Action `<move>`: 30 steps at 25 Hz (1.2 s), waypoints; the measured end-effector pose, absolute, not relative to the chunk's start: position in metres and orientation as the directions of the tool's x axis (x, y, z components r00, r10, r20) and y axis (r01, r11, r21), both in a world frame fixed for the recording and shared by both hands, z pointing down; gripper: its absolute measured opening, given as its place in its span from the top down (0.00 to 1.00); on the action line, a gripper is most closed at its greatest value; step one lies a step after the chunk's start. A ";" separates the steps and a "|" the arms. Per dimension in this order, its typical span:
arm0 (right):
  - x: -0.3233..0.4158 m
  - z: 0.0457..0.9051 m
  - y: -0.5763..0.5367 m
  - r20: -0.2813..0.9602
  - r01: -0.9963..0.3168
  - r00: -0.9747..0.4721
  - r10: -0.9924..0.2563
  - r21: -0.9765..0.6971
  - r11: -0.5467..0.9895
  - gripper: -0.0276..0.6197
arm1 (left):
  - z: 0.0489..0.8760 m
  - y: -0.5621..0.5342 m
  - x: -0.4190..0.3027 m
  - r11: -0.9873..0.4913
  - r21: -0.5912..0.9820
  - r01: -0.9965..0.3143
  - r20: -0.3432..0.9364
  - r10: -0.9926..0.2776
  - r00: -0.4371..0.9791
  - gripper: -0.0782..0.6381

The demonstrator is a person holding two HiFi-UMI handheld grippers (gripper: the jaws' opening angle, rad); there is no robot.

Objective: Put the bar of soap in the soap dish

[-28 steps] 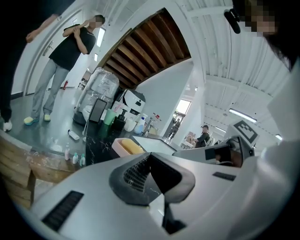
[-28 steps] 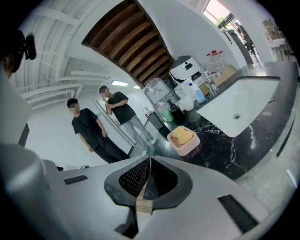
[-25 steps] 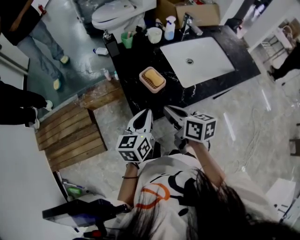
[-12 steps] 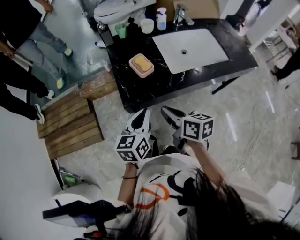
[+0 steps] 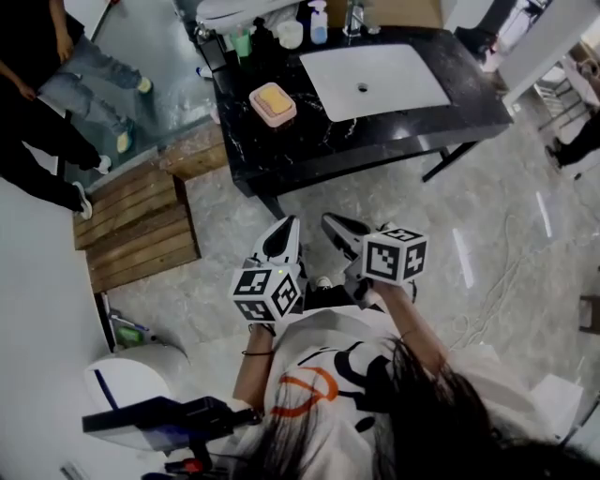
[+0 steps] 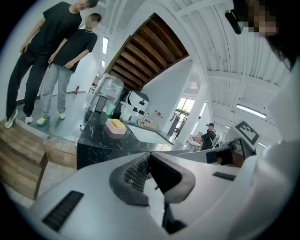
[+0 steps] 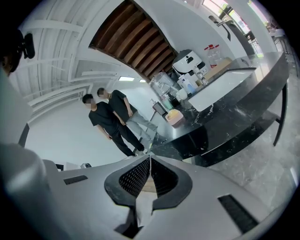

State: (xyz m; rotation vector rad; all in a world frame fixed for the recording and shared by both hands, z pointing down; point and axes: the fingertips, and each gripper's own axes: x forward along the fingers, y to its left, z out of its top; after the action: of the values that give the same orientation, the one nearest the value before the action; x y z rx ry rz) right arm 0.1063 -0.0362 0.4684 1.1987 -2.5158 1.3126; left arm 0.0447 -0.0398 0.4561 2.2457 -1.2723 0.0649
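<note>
You hold both grippers out in front of your chest, side by side over the pale tiled floor and well short of the black marble counter (image 5: 375, 141). The left gripper (image 5: 290, 225) has its jaws closed tip to tip, with nothing between the ribbed pads. The right gripper (image 5: 331, 222) is the same, its jaws pressed together and empty. A tan sliver shows in the gap lower down behind the right gripper's pads. It is probably the flooring beyond, though that view is too tight to be sure.

The bar of soap (image 5: 272, 97) is yellow and already lies in the pink soap dish (image 5: 262, 113). The dish sits on the counter's left part, just beside the white sink (image 5: 375, 80) and apart from both grippers. The left gripper view shows the soap resting flat inside the dish near the counter's front corner.

Along the back edge of the counter stand a green cup (image 5: 242, 44), a white cup (image 5: 290, 35) and a small spray bottle (image 5: 319, 23), with the faucet (image 5: 353, 17) behind the sink. On the floor to the counter's left lies a wooden slatted platform (image 5: 136, 230). Two people (image 5: 56, 84) stand beyond it — one in dark trousers, one in light jeans.
</note>
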 end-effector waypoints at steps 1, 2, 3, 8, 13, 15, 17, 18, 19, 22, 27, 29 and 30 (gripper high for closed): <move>0.108 0.469 -0.032 0.380 -0.658 -0.698 -0.607 -0.674 0.335 0.93 | 0.456 -0.035 0.046 -0.398 0.436 -0.807 0.304 -0.779 0.548 0.89; 0.109 0.469 -0.029 0.377 -0.654 -0.701 -0.605 -0.677 0.336 0.93 | 0.457 -0.032 0.048 -0.397 0.432 -0.810 0.306 -0.780 0.546 0.89; 0.109 0.469 -0.026 0.374 -0.650 -0.705 -0.602 -0.681 0.338 0.93 | 0.457 -0.029 0.049 -0.396 0.427 -0.813 0.309 -0.781 0.543 0.89; 0.111 0.467 -0.019 0.357 -0.633 -0.717 -0.599 -0.693 0.344 0.93 | 0.453 -0.017 0.052 -0.394 0.406 -0.825 0.316 -0.786 0.531 0.89; 0.111 0.461 -0.018 0.338 -0.622 -0.720 -0.607 -0.702 0.347 0.93 | 0.449 -0.016 0.052 -0.396 0.393 -0.830 0.323 -0.786 0.528 0.89; 0.110 0.461 -0.017 0.338 -0.623 -0.717 -0.609 -0.703 0.344 0.93 | 0.450 -0.016 0.049 -0.393 0.395 -0.830 0.322 -0.787 0.526 0.89; 0.107 0.462 -0.017 0.340 -0.624 -0.716 -0.610 -0.704 0.340 0.93 | 0.450 -0.015 0.044 -0.387 0.397 -0.832 0.323 -0.790 0.522 0.89; 0.104 0.462 -0.016 0.340 -0.624 -0.717 -0.609 -0.703 0.341 0.93 | 0.450 -0.013 0.040 -0.384 0.397 -0.833 0.324 -0.791 0.519 0.89; 0.100 0.461 -0.015 0.338 -0.623 -0.718 -0.609 -0.703 0.344 0.93 | 0.451 -0.011 0.036 -0.382 0.397 -0.835 0.327 -0.791 0.518 0.89; 0.086 0.462 -0.006 0.339 -0.621 -0.720 -0.606 -0.704 0.344 0.94 | 0.455 0.001 0.024 -0.375 0.399 -0.837 0.338 -0.788 0.514 0.89; 0.055 0.465 0.016 0.342 -0.611 -0.729 -0.593 -0.716 0.338 0.94 | 0.458 0.027 -0.008 -0.357 0.406 -0.841 0.349 -0.790 0.504 0.89; 0.043 0.463 0.026 0.344 -0.615 -0.724 -0.597 -0.714 0.335 0.94 | 0.458 0.037 -0.020 -0.358 0.409 -0.839 0.351 -0.788 0.507 0.89; 0.038 0.462 0.032 0.346 -0.619 -0.720 -0.601 -0.712 0.331 0.94 | 0.458 0.043 -0.025 -0.359 0.412 -0.837 0.350 -0.786 0.510 0.89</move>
State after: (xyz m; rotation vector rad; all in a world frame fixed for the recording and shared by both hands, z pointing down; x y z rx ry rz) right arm 0.0384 0.0321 0.4622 1.1670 -2.5464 1.3771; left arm -0.0255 0.0427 0.4581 2.2094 -1.3234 0.1234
